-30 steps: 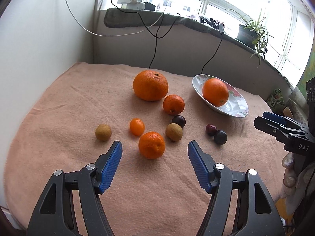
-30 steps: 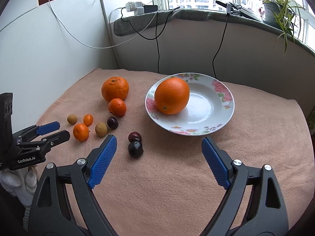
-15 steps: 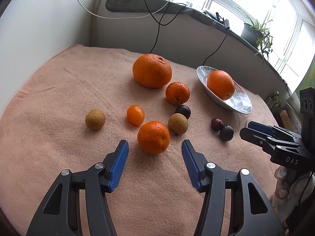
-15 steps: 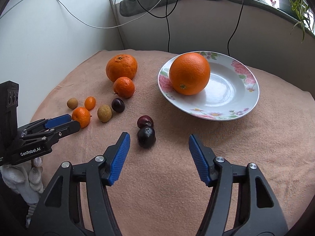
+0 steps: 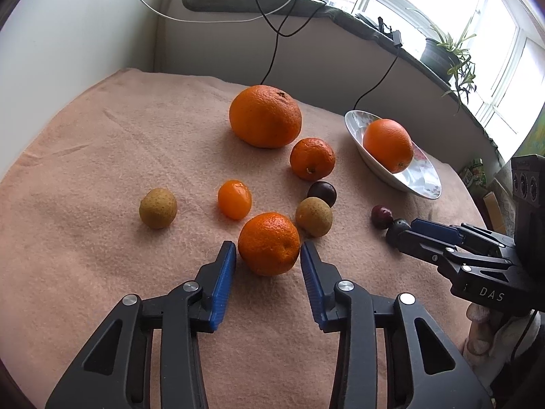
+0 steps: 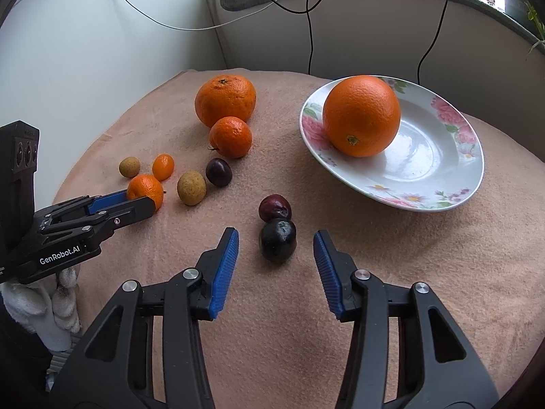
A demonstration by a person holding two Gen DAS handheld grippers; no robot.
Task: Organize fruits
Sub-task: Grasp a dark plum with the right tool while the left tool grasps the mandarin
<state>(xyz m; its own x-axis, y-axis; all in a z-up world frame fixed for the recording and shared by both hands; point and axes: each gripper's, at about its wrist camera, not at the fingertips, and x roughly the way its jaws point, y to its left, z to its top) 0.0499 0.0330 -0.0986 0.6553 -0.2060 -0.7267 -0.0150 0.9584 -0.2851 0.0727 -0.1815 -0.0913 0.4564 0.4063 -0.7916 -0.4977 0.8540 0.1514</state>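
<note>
My left gripper [image 5: 268,246] straddles a small mandarin [image 5: 269,238] on the peach cloth. Its jaws are closing, with the blue pads at the fruit's sides and a sliver of gap on the left. My right gripper [image 6: 276,235] is closing around a dark plum [image 6: 277,243], with clear gaps on both sides. A reddish plum [image 6: 274,207] touches the dark plum on its far side. A flowered plate [image 6: 442,156] at the right holds a large orange [image 6: 361,116]. Another big orange [image 6: 225,99] and a mid-size mandarin [image 6: 231,137] lie further back.
Around the mandarin lie a kumquat [image 5: 235,198], two tan longans [image 5: 157,208] [image 5: 313,216] and a dark plum [image 5: 322,193]. A white wall borders the left; cables hang from the sill. A hand [image 5: 480,327] holds the right gripper at the cloth's right edge.
Both grippers sank toward the cloth and narrowed their jaws. The left one came around the small mandarin, the right one around the dark plum.
</note>
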